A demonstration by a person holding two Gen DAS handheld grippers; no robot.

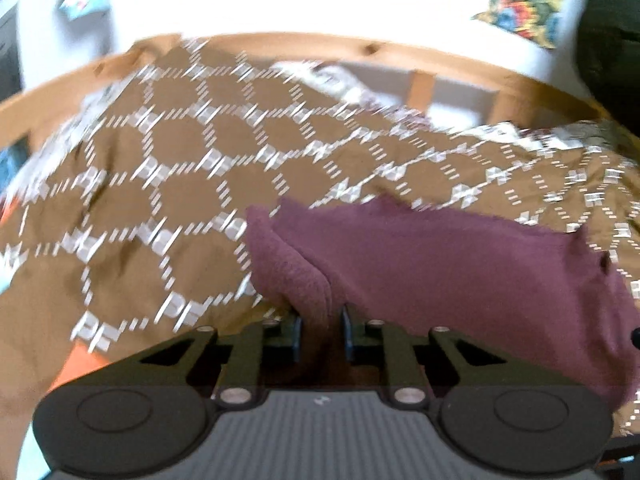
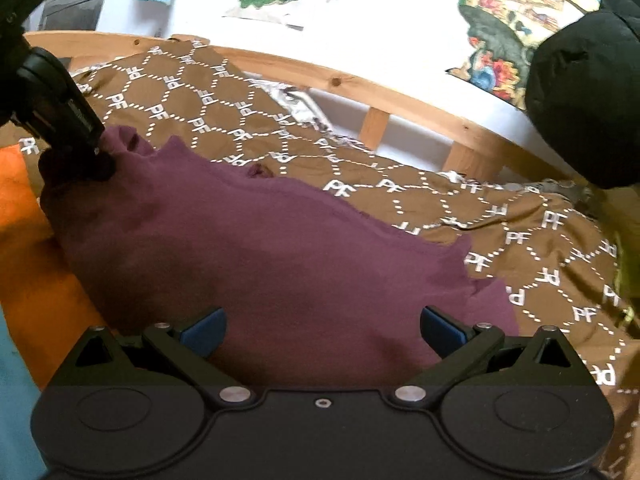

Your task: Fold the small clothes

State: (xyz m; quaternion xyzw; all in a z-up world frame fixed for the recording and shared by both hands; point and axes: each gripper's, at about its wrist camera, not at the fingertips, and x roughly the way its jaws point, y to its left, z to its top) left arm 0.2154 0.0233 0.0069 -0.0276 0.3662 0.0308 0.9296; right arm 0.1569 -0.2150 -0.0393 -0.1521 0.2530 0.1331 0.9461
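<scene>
Your left gripper (image 1: 322, 330) pinches the maroon garment (image 2: 256, 248) on the brown bedspread (image 2: 520, 236) (corner bunched between fingers), while your right gripper (image 2: 322, 330), fingers spread, hovers over its near edge

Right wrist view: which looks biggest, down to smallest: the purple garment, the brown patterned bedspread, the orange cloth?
1. Brown patterned bedspread, though partly covered.
2. Purple garment; near the camera, so it is close to first.
3. Orange cloth, mostly hidden.
</scene>
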